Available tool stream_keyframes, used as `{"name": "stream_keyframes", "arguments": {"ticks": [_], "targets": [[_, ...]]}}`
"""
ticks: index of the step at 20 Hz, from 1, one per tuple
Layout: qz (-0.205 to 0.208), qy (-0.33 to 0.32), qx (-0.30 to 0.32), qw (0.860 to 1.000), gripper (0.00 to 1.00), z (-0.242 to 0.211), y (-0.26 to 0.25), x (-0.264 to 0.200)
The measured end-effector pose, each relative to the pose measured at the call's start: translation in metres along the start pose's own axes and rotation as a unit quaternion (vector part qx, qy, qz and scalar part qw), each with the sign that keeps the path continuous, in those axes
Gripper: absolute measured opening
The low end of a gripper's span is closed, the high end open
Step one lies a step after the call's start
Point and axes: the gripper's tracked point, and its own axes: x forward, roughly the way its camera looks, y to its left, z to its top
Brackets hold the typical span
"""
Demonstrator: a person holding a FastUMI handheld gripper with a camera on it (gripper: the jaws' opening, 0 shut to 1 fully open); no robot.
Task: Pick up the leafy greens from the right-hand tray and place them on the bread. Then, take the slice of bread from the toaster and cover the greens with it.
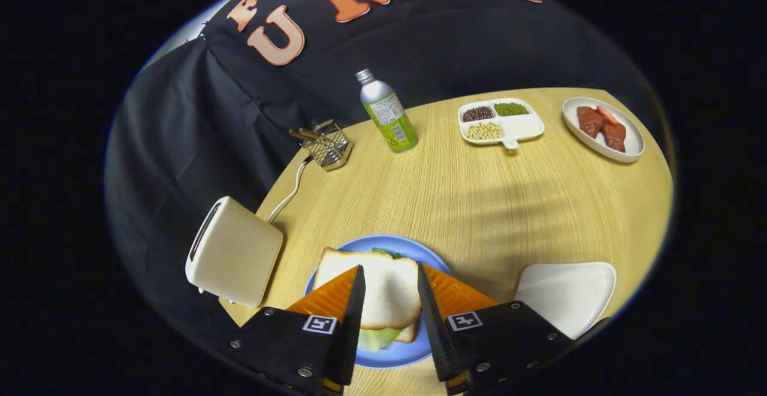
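Top slice: a slice of bread [376, 288] lies flat over the stack on the blue plate [419, 258], between the fingers and reaching just ahead of them.
Greens: the leafy greens [376, 339] peek out under the near edge of the slice, with a small green tip at its far edge; most of the leaf is hidden.
Lower slice: a sliver of the bottom bread [408, 333] shows at the near right corner, under the greens.
Gripper: the gripper [389, 279] hangs over the sandwich with its fingers spread to either side of the slice. They look released, with a gap on each side, though whether the tips touch the bread below I cannot tell.
Stage: judging by the stack, both steps look done and only the withdrawal is left.
Risk: if the fingers rise crooked or brush an edge, the top slice could slide and uncover the greens; a pad clinging to the soft crumb could lift it.
Right-hand tray: the white tray [569, 291] sits just beside the plate.
Toaster: the toaster [235, 252] stands left of the plate at the table [479, 192] edge; its cord runs back toward a wire basket [329, 144].
Beyond: a bottle [389, 114], a divided dish of beans [502, 121] and a plate of meat [602, 127] stand well apart at the far side.
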Motion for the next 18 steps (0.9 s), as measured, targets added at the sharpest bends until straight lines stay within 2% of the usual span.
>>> {"name": "stream_keyframes", "arguments": {"ticks": [3,7,10,18], "targets": [[-0.027,-0.047,-0.049,0.997,0.58,0.023,0.002,-0.026],[-0.057,-0.124,-0.092,0.986,0.71,0.062,0.01,-0.074],[-0.085,-0.195,-0.115,0.97,0.78,0.096,0.018,-0.117],[-0.108,-0.356,-0.144,0.917,0.82,0.144,0.046,-0.238]]}}
